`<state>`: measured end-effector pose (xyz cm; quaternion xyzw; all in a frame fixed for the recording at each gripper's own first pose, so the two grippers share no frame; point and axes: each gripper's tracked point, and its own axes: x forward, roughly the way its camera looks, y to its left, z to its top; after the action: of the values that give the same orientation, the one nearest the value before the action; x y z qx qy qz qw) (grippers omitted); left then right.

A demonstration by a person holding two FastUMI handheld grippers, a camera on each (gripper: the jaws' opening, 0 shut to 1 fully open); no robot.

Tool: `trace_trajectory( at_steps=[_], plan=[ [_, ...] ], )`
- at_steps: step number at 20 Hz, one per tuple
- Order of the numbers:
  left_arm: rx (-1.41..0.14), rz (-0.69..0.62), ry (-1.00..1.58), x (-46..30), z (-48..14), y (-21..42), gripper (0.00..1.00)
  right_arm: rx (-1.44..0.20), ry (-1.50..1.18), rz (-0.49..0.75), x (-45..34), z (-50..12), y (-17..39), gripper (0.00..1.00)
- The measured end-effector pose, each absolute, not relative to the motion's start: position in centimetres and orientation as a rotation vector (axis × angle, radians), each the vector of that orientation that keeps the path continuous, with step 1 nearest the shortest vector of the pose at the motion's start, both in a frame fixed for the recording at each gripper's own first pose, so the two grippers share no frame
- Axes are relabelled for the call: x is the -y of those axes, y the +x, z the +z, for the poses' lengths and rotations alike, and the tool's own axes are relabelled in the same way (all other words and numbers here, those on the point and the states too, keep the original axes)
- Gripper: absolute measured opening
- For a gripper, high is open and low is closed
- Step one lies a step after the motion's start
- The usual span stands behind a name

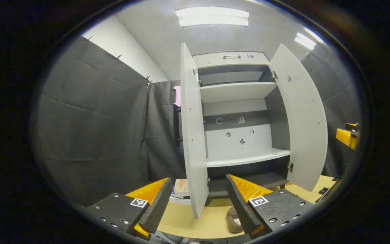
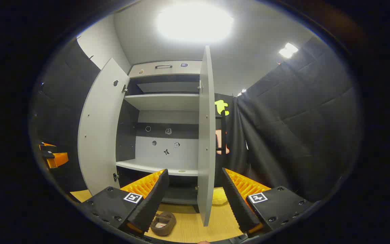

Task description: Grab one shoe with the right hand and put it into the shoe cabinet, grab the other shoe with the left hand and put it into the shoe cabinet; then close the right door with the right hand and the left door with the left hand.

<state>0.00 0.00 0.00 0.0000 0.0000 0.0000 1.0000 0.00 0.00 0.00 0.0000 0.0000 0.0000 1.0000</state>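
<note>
Left gripper [image 1: 198, 200] wide open, holding nothing, its fingers straddling the lower edge of the left door [image 1: 192, 135] in view without touching it; right gripper [image 2: 195, 196] also wide open and empty, fingers either side of the right door [image 2: 206, 135], no contact visible. Shoe cabinet [image 1: 239, 101] stands on the table [image 1: 188, 220], both doors swung fully open, shelves bare. One brown shoe [image 2: 163, 223] lies on the table in front of the cabinet, low between the two doors, sole down, opening facing up; in the right gripper view its long axis runs slightly diagonal, which end is the toe cannot tell. In the left gripper view the shoe [image 1: 234, 220] is partly hidden behind the gripper's finger
</note>
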Motion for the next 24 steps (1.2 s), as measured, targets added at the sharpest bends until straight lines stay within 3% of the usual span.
trace_trajectory(
  at_steps=[3,4,5,6,9,10,11,24],
  plan=[
    [-0.004,0.002,-0.008,-0.1,-0.1,0.1,0.99,-0.01,0.015,-0.008,0.0,-0.1,0.1,0.98],
    [-0.004,0.003,-0.007,-0.2,-0.2,0.2,0.92,-0.012,0.018,-0.011,0.0,-0.1,0.2,0.98],
    [-0.002,0.004,-0.004,-0.2,-0.1,0.2,0.99,-0.014,0.019,-0.015,0.0,-0.2,0.0,0.97],
    [0.001,0.005,-0.001,-0.2,-0.1,0.2,0.92,-0.019,0.019,-0.018,0.0,-0.2,0.2,0.98],
    [0.003,0.004,-0.001,-0.2,0.0,0.1,0.92,-0.024,0.023,-0.022,-0.1,-0.1,0.2,0.98],
    [0.002,0.004,-0.003,-0.2,-0.1,0.1,0.99,-0.024,0.026,-0.023,-0.1,0.0,0.2,0.98],
    [0.002,0.003,-0.005,-0.2,-0.1,0.2,0.92,-0.022,0.026,-0.024,-0.1,0.0,0.1,0.97],
    [0.015,0.0,-0.02,-1.3,-0.2,-0.6,0.92,-0.048,0.025,0.012,-3.1,0.0,1.2,0.98]
  ],
)
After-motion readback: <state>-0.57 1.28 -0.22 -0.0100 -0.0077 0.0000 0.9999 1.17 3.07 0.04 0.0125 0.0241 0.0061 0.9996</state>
